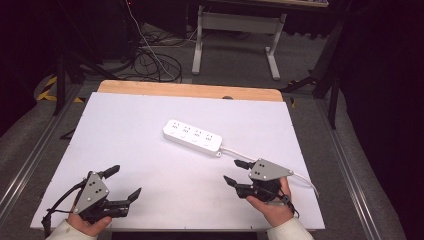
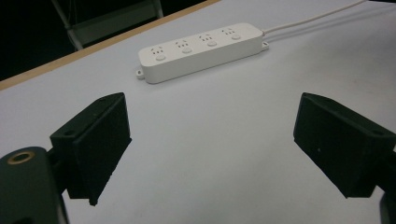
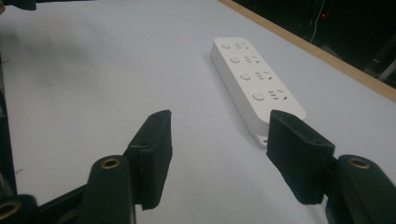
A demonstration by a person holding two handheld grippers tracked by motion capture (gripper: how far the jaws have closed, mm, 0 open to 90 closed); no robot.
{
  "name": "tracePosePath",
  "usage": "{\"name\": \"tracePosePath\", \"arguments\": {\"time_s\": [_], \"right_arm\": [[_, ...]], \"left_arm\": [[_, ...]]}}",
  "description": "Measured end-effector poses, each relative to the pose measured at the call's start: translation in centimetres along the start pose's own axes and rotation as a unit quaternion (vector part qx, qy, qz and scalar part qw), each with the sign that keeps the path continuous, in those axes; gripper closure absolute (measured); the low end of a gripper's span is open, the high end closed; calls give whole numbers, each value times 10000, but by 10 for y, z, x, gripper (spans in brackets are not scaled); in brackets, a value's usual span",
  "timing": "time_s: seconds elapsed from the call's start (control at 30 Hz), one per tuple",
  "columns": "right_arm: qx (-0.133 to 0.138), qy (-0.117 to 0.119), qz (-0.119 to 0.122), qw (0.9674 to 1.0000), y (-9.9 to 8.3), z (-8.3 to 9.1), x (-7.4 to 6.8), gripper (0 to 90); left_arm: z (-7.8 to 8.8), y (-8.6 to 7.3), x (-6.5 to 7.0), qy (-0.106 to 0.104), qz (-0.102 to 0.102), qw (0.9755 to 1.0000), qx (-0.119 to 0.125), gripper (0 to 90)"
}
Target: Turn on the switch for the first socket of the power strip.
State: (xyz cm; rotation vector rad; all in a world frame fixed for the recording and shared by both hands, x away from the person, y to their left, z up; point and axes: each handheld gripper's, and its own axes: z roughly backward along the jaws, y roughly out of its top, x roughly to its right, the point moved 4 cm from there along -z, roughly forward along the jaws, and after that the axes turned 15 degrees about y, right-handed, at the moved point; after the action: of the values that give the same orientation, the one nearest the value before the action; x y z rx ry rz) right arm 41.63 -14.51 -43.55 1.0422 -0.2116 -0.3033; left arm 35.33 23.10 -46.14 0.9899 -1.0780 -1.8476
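A white power strip (image 1: 192, 136) with several sockets and buttons lies flat near the middle of the white table (image 1: 125, 130), set at a slant. Its white cable (image 1: 302, 176) runs off toward the right edge. My left gripper (image 1: 128, 180) rests at the near left, jaws wide open and empty, pointing toward the strip. In the left gripper view the power strip (image 2: 201, 49) lies well ahead of the left gripper (image 2: 210, 121). My right gripper (image 1: 230, 170) hovers near the strip's cable end, open with nothing between its jaws. In the right gripper view the power strip (image 3: 257, 84) lies just beyond the right gripper (image 3: 219, 121).
A wooden strip (image 1: 190, 90) borders the table's far edge. Beyond it on the floor lie tangled cables (image 1: 150, 62) and the white legs of a desk frame (image 1: 235, 30). Metal rails (image 1: 30, 160) run along both sides of the table.
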Motion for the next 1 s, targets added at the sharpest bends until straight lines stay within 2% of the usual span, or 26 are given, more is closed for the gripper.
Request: {"name": "tracePosePath", "arguments": {"time_s": [0.17,0.8,1.0], "right_arm": [[-54,66,-20,10000,9,1,5,450],[-318,28,169,9993,40,-4,24,465],[-385,20,173,9991,50,-11,36,472]], "left_arm": [[0,0,0,6,-3,10000,-5,115],[0,-1,0,-7,8,10000,-42,115],[0,-1,0,0,3,10000,-39,114]]}}
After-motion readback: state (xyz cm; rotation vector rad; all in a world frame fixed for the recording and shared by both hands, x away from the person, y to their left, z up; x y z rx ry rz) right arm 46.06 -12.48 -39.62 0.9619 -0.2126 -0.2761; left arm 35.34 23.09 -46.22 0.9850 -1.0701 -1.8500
